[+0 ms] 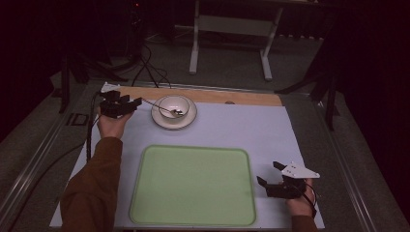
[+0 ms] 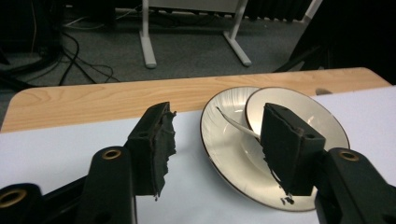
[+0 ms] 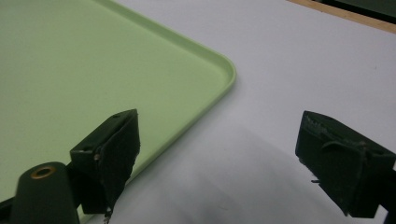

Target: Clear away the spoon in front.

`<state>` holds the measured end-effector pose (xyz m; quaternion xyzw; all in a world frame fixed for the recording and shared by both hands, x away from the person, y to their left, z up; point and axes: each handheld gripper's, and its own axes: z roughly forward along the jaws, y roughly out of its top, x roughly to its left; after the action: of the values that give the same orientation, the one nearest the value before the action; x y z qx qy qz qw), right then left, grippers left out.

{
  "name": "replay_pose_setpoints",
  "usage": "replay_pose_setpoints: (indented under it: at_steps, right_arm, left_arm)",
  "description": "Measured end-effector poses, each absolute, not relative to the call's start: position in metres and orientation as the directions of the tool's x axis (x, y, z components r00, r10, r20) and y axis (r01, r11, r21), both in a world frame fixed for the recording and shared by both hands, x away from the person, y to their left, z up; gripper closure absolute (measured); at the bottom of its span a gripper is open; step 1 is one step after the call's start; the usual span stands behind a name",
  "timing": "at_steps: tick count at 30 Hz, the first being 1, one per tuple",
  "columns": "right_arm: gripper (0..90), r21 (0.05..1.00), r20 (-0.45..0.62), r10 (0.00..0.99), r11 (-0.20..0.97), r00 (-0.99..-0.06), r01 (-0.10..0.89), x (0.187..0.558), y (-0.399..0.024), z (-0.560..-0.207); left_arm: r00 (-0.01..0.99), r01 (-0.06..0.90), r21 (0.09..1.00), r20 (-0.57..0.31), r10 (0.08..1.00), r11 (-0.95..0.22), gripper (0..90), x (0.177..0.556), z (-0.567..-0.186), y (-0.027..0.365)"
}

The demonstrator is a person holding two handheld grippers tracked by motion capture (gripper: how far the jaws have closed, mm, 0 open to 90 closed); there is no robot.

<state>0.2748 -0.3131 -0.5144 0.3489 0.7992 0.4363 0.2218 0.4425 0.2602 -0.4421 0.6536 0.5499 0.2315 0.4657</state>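
Note:
A white bowl (image 1: 175,104) stands on a white plate (image 1: 164,121) at the far left of the mat, with a spoon (image 1: 167,109) resting in the bowl. My left gripper (image 1: 135,105) hovers just left of the plate, pointing at it, jaws apart. In the left gripper view the plate (image 2: 224,154), the bowl (image 2: 303,107) and the spoon handle (image 2: 233,123) lie beyond the open gripper (image 2: 219,140), and nothing is pressed between the pads. My right gripper (image 1: 267,173) stands open and empty beside the right edge of a pale green tray (image 1: 193,186). Its jaws (image 3: 219,158) sit over the mat by the tray's corner (image 3: 93,60).
A white mat (image 1: 241,125) covers most of the table, leaving a wooden strip (image 1: 217,95) along the far edge. Beyond the table, a white stand's legs (image 1: 194,53) and black cables (image 1: 150,72) are on the grey floor. Metal rails run along both table sides.

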Motion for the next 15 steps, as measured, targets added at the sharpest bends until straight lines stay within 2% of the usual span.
replay_pose_setpoints:
  at_steps: [2, 11, 15]
  right_arm:
    - [13.5, 0.851, -0.05, 0.751, 0.377, -0.659, 0.365, 0.275, -0.313, -0.515]
    - [13.5, 0.849, -0.051, 0.749, 0.381, -0.661, 0.367, 0.275, -0.313, -0.515]
    - [13.5, 0.848, -0.049, 0.748, 0.381, -0.662, 0.367, 0.276, -0.313, -0.515]
  left_arm:
    - [0.282, 0.51, 0.858, -0.235, 0.93, 0.062, 45.6, 0.447, -0.443, 0.261]
    - [0.288, 0.539, 0.84, -0.253, 0.924, 0.062, 48.4, 0.462, -0.45, 0.252]
    - [0.305, 0.553, 0.832, -0.242, 0.921, 0.036, 53.4, 0.466, -0.454, 0.246]
